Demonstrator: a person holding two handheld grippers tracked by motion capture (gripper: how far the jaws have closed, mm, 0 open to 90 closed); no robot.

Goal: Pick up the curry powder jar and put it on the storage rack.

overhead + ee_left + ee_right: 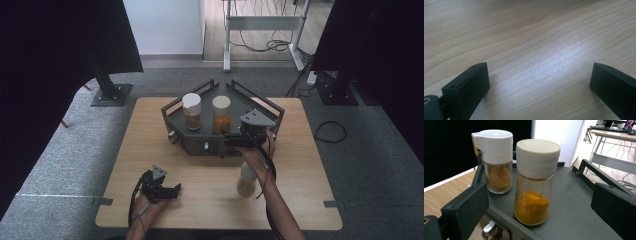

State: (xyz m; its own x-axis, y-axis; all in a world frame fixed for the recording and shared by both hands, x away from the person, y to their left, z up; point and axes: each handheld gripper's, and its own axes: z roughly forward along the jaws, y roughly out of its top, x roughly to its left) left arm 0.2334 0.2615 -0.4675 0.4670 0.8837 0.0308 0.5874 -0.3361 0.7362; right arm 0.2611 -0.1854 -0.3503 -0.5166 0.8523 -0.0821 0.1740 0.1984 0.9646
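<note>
Grey metal forms a low railed tray (200,132) standing on the pale wooden table (150,150) near its far edge. Two glass spice jars stand upright on the tray, near each other but apart. One, with a white flip-top lid (492,141) and a yellow tab, holds brown powder (497,178) and sits toward the tray's left side (192,112). The other, with a cream round cap, holds bright orange-yellow powder (532,206) and stands nearer the tray's front edge (221,114).

A third jar with a pale cap and light-coloured contents (246,179) stands on the table between the tray and the near edge, partly hidden behind the person's right forearm.

Right tongs (235,140) hover at the tray's front edge, aimed at the orange-powder jar; in the right gripper view the jaws stand wide apart, with that jar between and beyond them, holding nothing.

Left tongs (172,190) rest low over the table toward the near left corner, jaws spread wide over bare wood (536,55) and gripping nothing.
</note>
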